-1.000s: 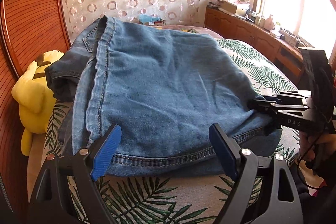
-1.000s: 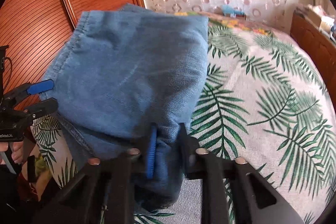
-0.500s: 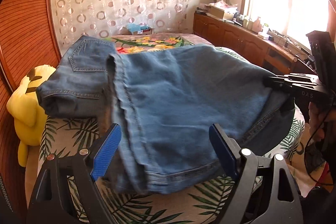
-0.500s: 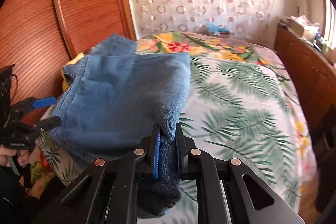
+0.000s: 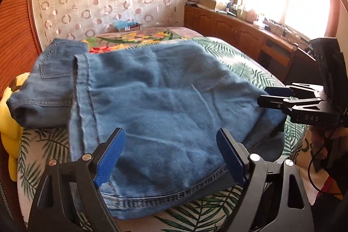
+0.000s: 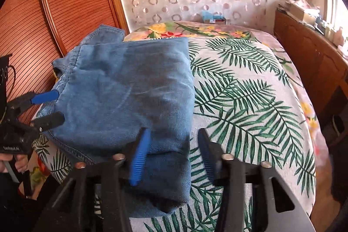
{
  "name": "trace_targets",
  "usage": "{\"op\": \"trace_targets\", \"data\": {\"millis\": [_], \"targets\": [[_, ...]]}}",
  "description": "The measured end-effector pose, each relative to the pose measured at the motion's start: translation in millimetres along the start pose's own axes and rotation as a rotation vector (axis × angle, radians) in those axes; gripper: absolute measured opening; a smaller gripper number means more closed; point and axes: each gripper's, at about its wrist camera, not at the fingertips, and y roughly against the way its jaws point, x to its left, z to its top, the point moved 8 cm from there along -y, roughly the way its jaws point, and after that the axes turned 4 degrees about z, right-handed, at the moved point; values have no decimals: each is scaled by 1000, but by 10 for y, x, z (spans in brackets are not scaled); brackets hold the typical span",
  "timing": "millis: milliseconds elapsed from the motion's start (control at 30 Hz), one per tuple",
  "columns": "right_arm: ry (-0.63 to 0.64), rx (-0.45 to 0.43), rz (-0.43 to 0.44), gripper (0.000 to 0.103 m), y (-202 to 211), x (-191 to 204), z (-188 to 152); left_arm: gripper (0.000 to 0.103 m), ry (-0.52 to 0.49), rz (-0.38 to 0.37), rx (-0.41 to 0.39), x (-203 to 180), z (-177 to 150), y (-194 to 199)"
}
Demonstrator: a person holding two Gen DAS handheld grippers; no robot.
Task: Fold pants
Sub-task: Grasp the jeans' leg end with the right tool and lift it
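Blue jeans [image 5: 163,101] lie folded on the leaf-print bed [image 5: 245,64], waistband and back pocket at the far left. My left gripper [image 5: 170,153] stands open over the near hem, with the cloth under its blue pads [image 5: 111,153] and not pinched. In the right wrist view the near right corner of the jeans [image 6: 130,88] sits between the jaws of my right gripper [image 6: 173,156]. Those jaws are opening and the right pad stands apart from the denim. Each gripper shows in the other's view: the right gripper [image 5: 274,97] at the jeans' right edge, the left gripper [image 6: 47,105] at their left edge.
A yellow plush toy [image 5: 8,123] lies at the bed's left edge against a ribbed wooden wardrobe door [image 6: 65,3]. A low wooden cabinet [image 5: 239,29] with clutter runs under the window on the right. The right half of the bedspread [image 6: 250,90] is bare.
The right gripper, shut on the denim corner before, has spread its jaws. The lifted jeans have come down flat on the bed, and both grippers have drawn back toward the near edge.
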Motion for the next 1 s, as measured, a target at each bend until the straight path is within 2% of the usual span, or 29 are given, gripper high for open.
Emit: {"op": "trace_targets", "data": {"millis": [167,500,533,567,600,667,767,1000], "targets": [[-29,36,10,55,-133,-23,-106,86,-2,52,47,102,-159,-128],[-62,32,51,55,-295,-1,-160,86,6,40,54,129,-271,-218],[-65,33,56,53,-306,-4,-156,86,10,36,54,135,-266,-217],[-70,36,77,42,-314,13,-155,86,11,35,53,131,-263,-214],[-78,41,95,40,-324,23,-153,86,12,38,55,133,-258,-212],[-76,34,94,21,-300,52,-127,86,18,37,55,135,-244,-186],[-85,1,99,16,-188,88,-15,86,36,33,47,155,-224,-122],[18,-84,94,14,26,399,457,86,90,59,-16,384,-118,218]]}}
